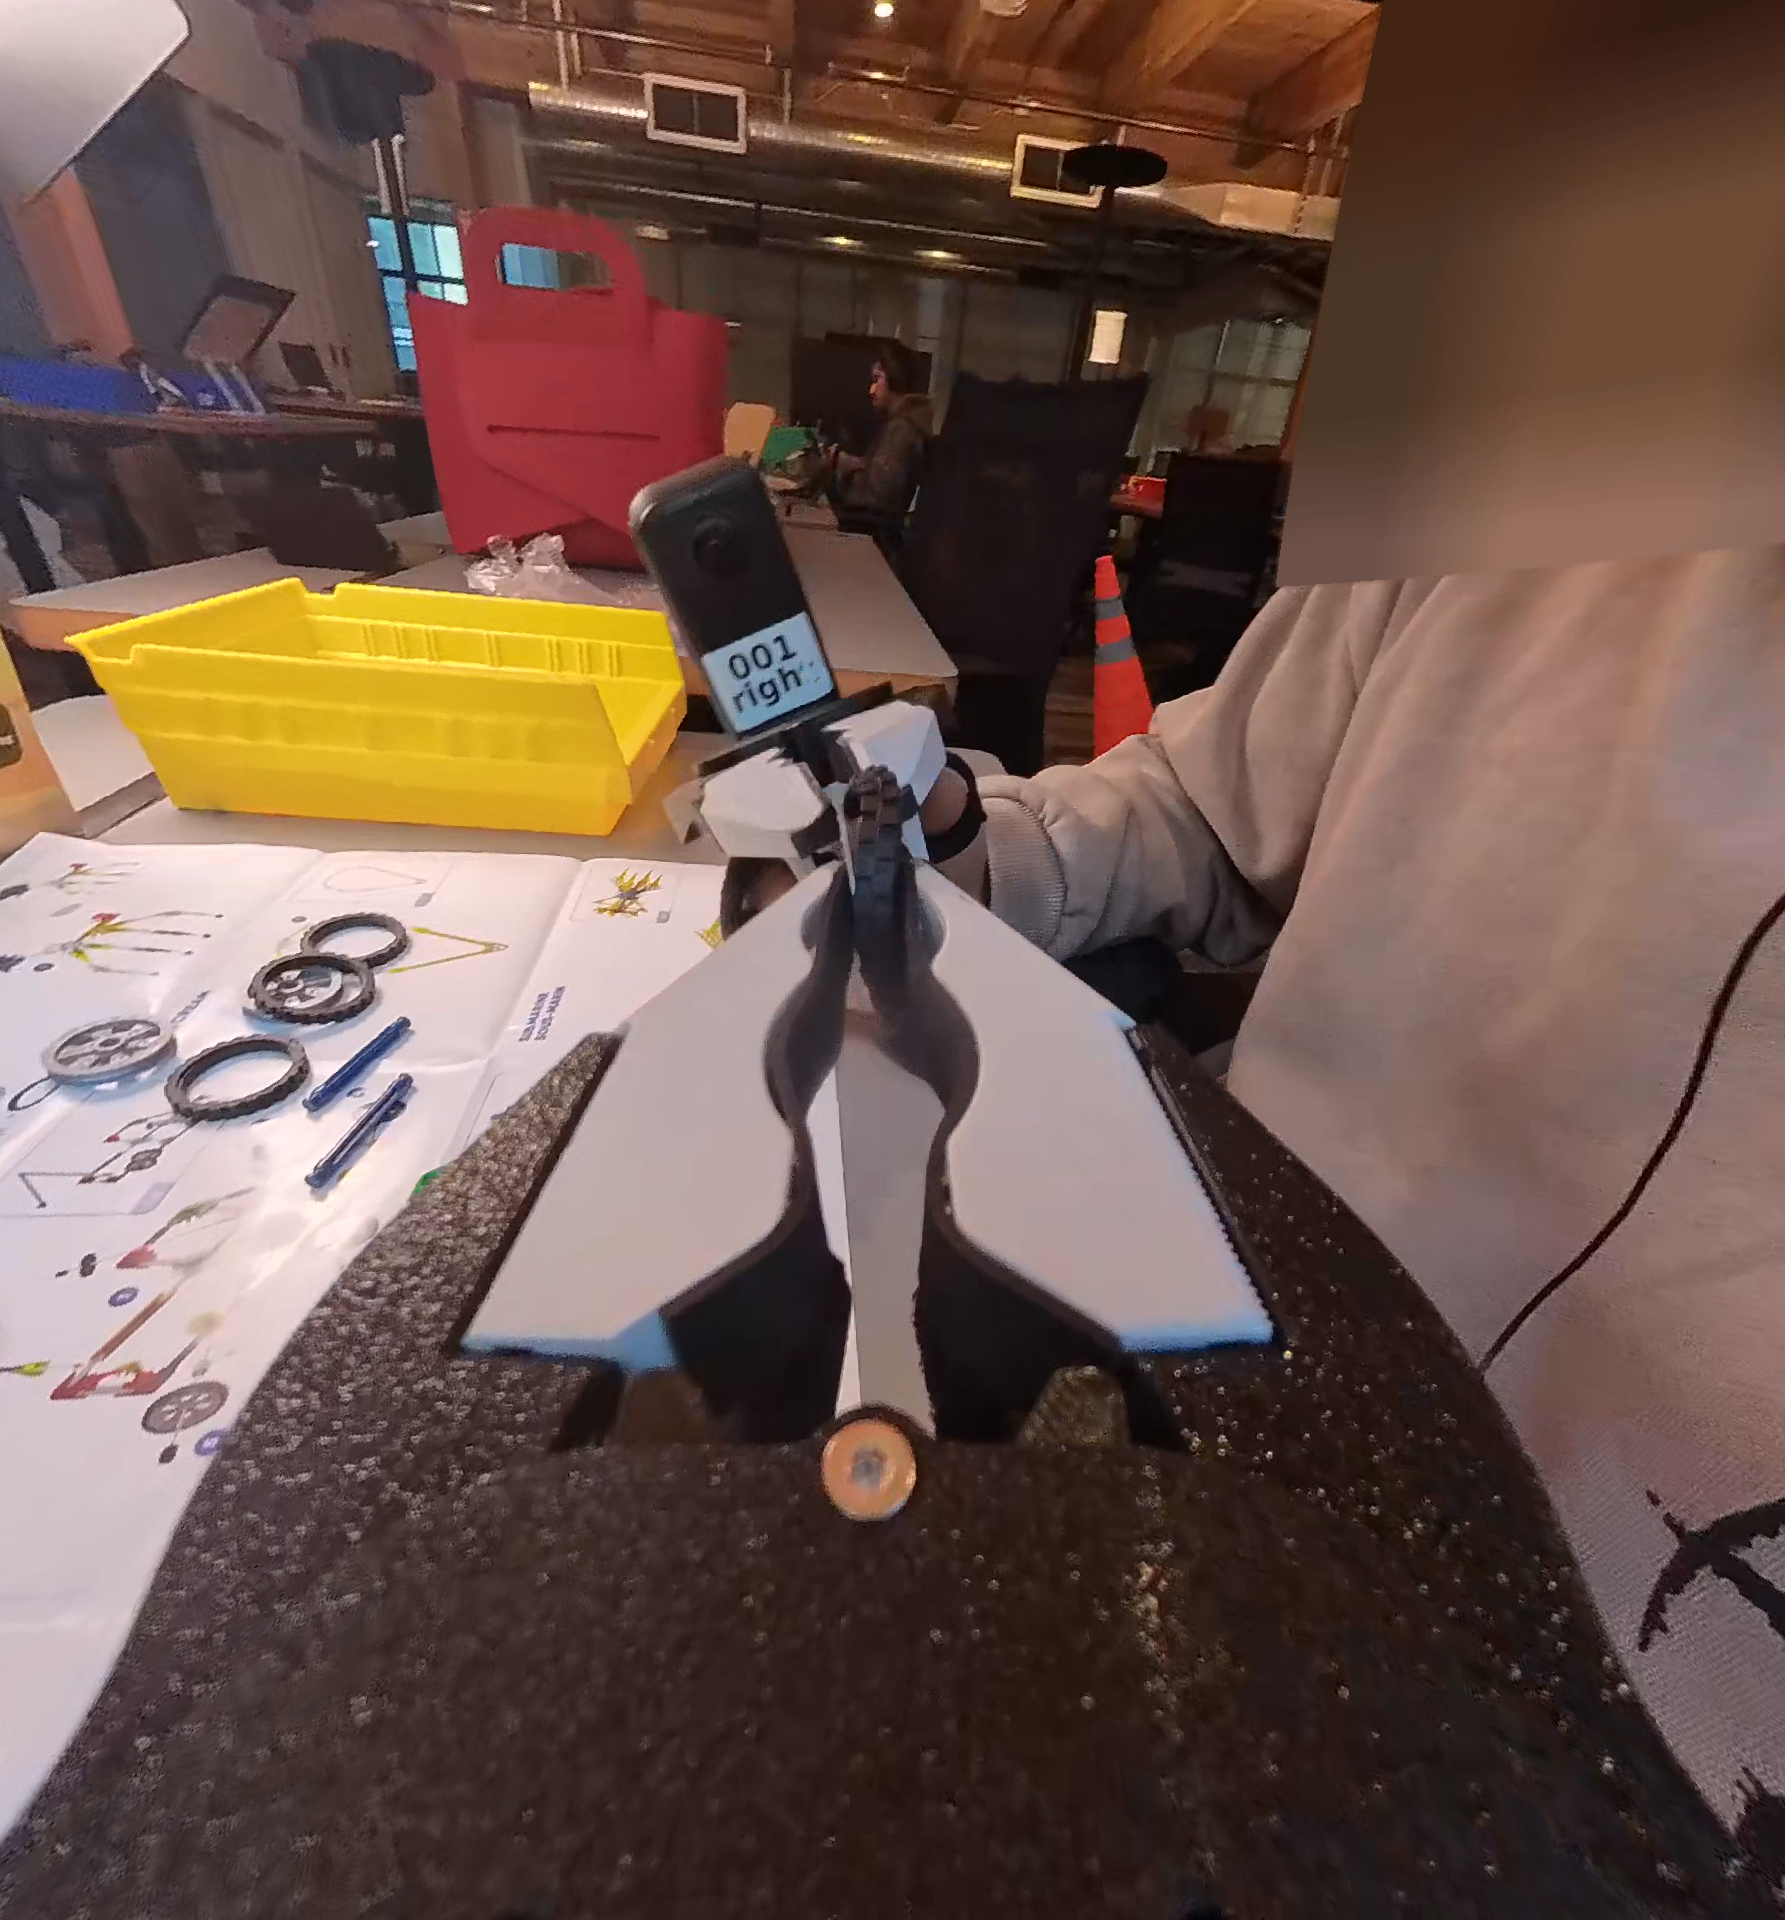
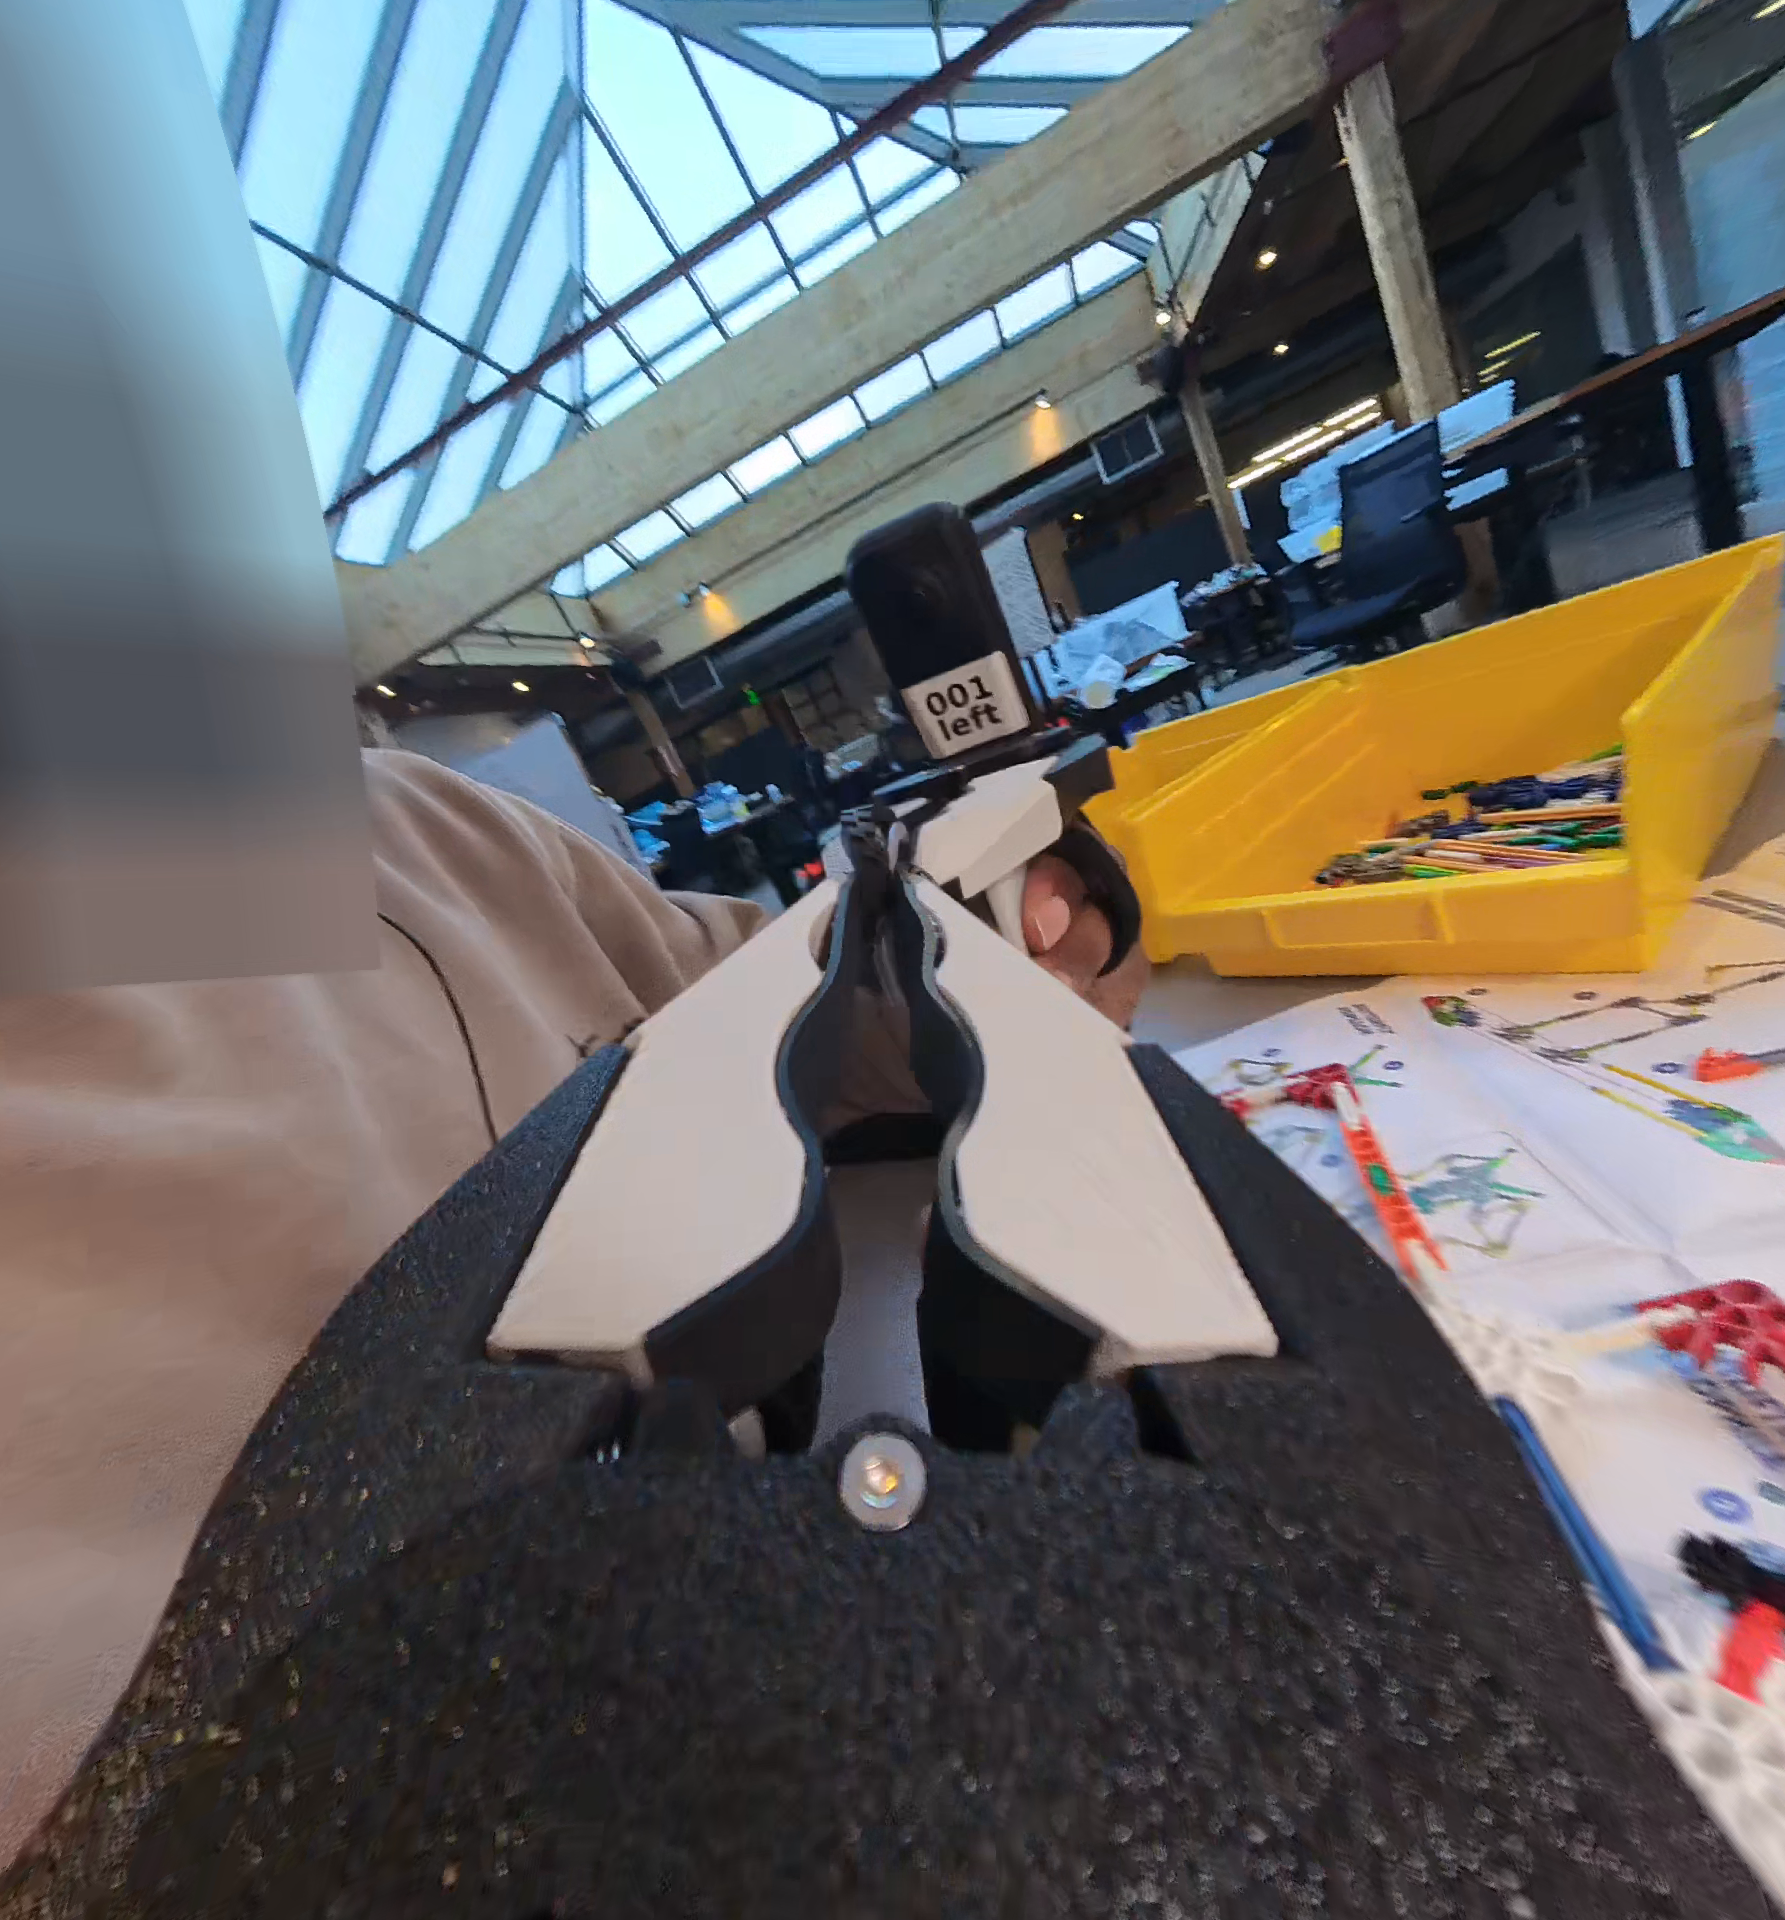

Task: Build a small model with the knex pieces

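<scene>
Both grippers are held up in the air, tip to tip, in front of a person in a beige top. My left gripper (image 1: 870, 883) is shut on a small black toothed piece (image 1: 875, 831), seen edge-on. My right gripper (image 2: 880, 883) faces it and its fingertips close on the same black piece (image 2: 870, 836). The right gripper also shows in the left wrist view (image 1: 815, 800), with its camera above it. The left gripper shows in the right wrist view (image 2: 971, 831), a hand on its handle. How much of the piece each one grips is hidden.
A printed instruction sheet (image 1: 244, 894) covers the table and also shows in the right wrist view (image 2: 1594, 1143). On it lie black tyre rings (image 1: 235, 1077), a grey wheel (image 1: 103, 1049) and blue rods (image 1: 358, 1062). A yellow bin (image 2: 1439, 914) holds several coloured rods. A red bag (image 1: 566, 395) stands behind. Less than 4 cm separates the two grippers' tips. From either gripper's tips it is about 35 cm to the grey wheel (image 1: 103, 1049).
</scene>
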Demonstrator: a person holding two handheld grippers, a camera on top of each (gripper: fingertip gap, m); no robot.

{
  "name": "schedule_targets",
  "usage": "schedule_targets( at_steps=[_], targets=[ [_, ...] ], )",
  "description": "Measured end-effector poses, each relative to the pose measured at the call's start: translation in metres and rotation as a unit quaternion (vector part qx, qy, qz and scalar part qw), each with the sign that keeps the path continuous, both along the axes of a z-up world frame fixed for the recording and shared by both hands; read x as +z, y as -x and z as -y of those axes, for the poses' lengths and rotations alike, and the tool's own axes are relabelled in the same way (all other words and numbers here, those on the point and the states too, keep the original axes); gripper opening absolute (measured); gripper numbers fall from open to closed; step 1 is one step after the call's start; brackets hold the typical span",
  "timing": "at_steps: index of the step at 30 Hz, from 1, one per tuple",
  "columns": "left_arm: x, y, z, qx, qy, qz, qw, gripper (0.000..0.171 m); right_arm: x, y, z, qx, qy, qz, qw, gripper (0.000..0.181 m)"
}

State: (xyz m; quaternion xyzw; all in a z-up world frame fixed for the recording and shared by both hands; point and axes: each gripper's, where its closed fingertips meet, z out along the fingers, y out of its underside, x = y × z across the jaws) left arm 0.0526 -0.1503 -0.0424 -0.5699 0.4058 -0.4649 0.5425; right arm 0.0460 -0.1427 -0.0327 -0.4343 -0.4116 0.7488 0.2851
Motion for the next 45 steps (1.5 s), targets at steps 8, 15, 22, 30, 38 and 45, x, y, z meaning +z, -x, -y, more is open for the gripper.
schedule_targets(
  at_steps=[8,15,22,30,38,45],
  targets=[
    [0.005,0.005,-0.002,0.037,-0.088,-0.042,0.995,0.005,0.009,0.006,0.001,0.055,0.200,-0.022,0.978,0.004],
    [-0.032,0.013,-0.009,0.094,-0.192,-0.181,0.960,0.004,-0.028,0.011,-0.002,-0.048,-0.096,0.057,0.993,0.004],
    [-0.045,0.004,0.004,0.048,-0.166,-0.197,0.965,0.004,-0.039,0.018,0.016,-0.098,-0.364,0.070,0.924,0.014],
    [-0.035,0.001,0.012,0.043,-0.193,-0.190,0.962,0.003,-0.023,0.015,0.027,-0.048,-0.227,0.051,0.971,0.005],
    [-0.019,0.002,0.029,-0.025,-0.157,-0.110,0.981,0.003,-0.008,0.012,0.040,0.124,0.082,-0.010,0.989,0.003],
    [-0.016,0.008,0.013,-0.033,-0.022,0.003,0.999,0.004,-0.009,0.019,0.021,0.067,0.062,-0.009,0.996,0.006]
  ],
)
